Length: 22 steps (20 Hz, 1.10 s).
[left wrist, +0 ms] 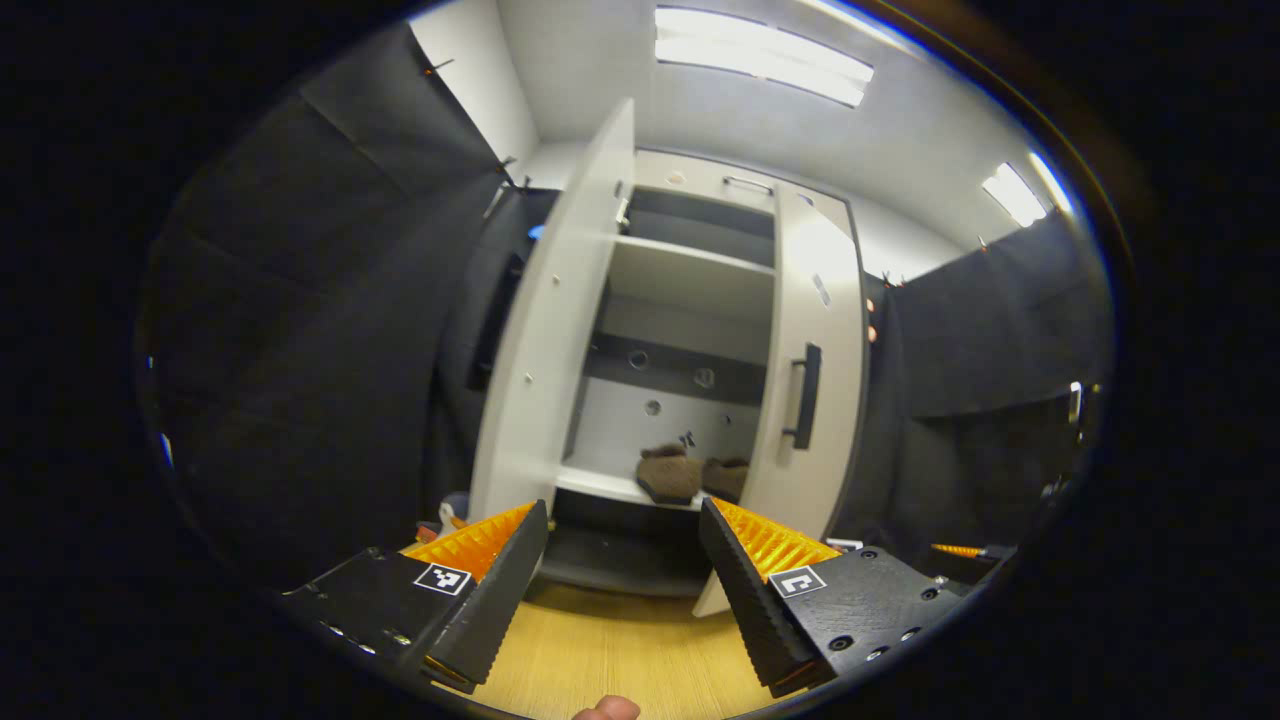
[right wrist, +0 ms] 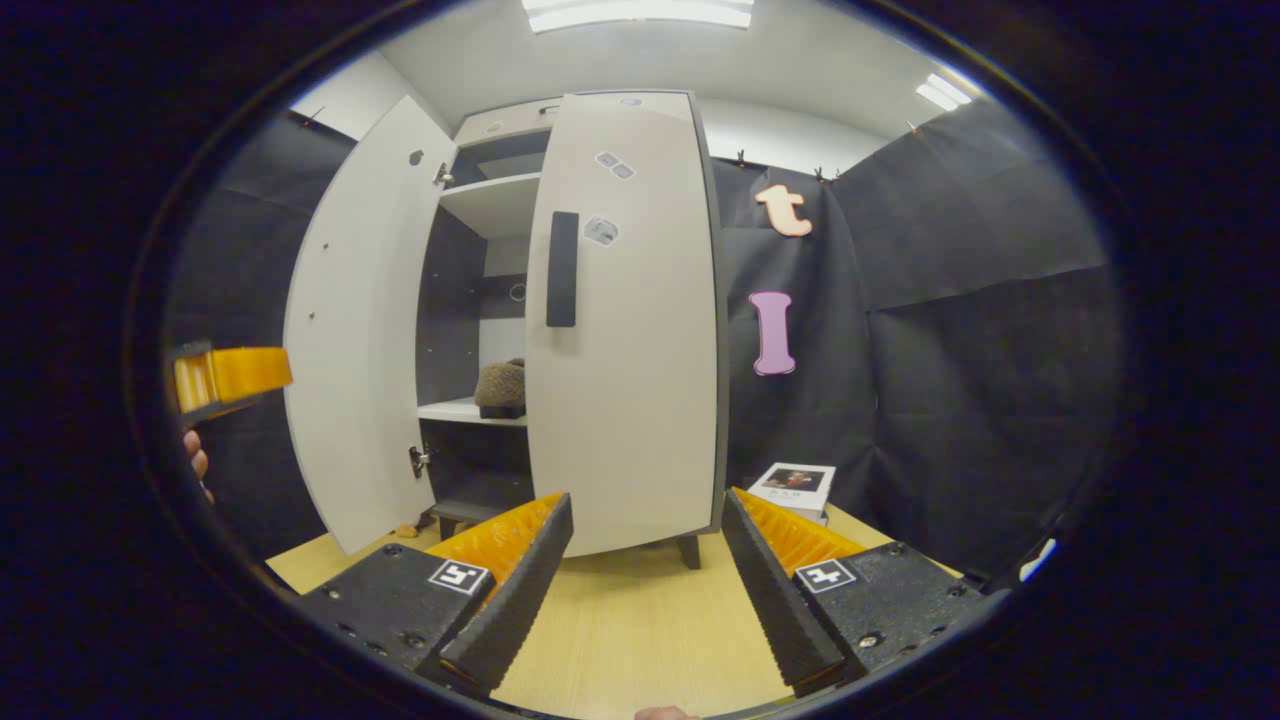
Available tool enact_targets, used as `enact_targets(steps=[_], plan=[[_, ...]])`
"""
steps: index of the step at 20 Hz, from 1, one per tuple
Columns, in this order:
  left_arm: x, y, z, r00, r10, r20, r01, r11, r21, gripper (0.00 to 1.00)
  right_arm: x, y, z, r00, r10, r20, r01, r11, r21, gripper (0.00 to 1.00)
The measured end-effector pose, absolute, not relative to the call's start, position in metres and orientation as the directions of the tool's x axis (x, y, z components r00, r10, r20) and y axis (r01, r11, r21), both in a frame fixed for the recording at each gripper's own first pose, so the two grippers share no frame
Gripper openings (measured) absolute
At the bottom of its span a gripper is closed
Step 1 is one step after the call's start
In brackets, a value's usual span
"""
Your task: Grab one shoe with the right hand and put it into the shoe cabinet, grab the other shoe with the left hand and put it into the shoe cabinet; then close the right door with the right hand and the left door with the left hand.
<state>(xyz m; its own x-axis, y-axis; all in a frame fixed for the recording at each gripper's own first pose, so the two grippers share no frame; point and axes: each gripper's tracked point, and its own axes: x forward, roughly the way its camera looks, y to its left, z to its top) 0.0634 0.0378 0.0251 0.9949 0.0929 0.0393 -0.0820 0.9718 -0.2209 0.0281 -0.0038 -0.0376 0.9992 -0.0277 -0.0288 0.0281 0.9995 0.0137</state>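
We found the two brown fuzzy shoes (left wrist: 670, 473) side by side on the lower white shelf (left wrist: 600, 487) of the tall white shoe cabinet (left wrist: 690, 300), set toward the right of the compartment, just behind the right door's edge. In the right gripper view one of the shoes (right wrist: 502, 388) showed through the gap between the doors. We judged both placing steps done, since nothing was held by either tool. The shelves above looked bare.

The right white door with the dark bar handle (right wrist: 625, 320) stood nearly shut, and the left white door (left wrist: 555, 320) swung wide open. We took the closing of the left door as the step remaining.

The left tongs (left wrist: 625, 560) were apart and held nothing, aimed at the opening between the doors, above the pale wooden counter (left wrist: 620, 650). The right tongs (right wrist: 645, 560) were likewise apart and empty, facing the right door's front. A small white box with a picture (right wrist: 795, 485) lay on the counter beside the cabinet.
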Motion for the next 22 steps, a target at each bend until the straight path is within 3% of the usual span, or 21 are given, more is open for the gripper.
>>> enact_targets(steps=[4,8,16,22], plan=[[0.074,0.132,0.054,0.957,0.273,0.097,-0.244,0.94,-0.24,0.92,0.029,-0.003,-0.042,0.999,-0.018,-0.047,0.019,0.999,0.03,0.96],[0.104,0.208,0.065,0.928,0.355,0.116,-0.333,0.927,-0.17,0.92,0.03,0.0,-0.046,0.998,0.0,-0.07,0.002,0.999,0.033,0.96],[0.18,0.247,0.073,0.938,0.339,0.077,-0.322,0.93,-0.179,0.92,0.033,-0.014,-0.023,0.999,-0.031,-0.03,0.031,0.999,0.015,0.96],[0.184,0.236,0.073,0.941,0.329,0.077,-0.315,0.937,-0.152,0.92,0.03,-0.032,-0.022,0.996,-0.079,-0.035,0.08,0.997,0.024,0.95]])
